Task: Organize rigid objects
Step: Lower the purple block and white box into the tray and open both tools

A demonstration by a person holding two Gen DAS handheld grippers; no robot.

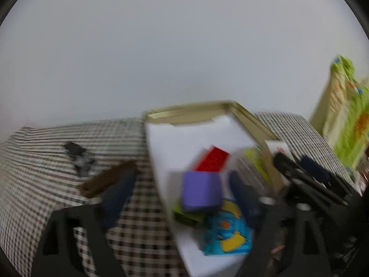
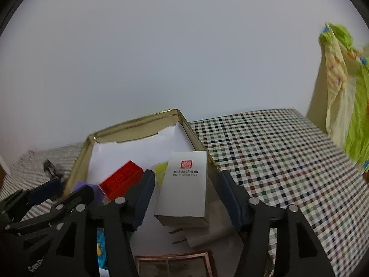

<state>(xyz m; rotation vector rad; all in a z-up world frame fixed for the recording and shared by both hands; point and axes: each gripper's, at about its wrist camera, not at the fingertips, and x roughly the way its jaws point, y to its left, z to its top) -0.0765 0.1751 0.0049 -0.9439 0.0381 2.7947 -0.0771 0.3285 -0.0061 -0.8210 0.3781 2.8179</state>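
The shallow gold-coloured metal tin, lined with white paper, rests on the checked cloth covering the tabletop. Inside it lie a red plastic building brick, a purple cube-shaped block, a blue-and-yellow printed card and a yellow-green flat item partly hidden under other contents. A white rectangular cardboard box with a red seal and printed lettering leans across the tin's right wall, one end inside the tin.

The right gripper has its dark blue fingers spread wide on either side of the white box; contact is not visible. The left gripper also has its fingers spread apart, one over the cloth, the other over the tin; this view is motion-blurred.

On the cloth left of the tin lie a brown flat strip and a small black-and-white object. A green and yellow patterned fabric hangs at the right edge.
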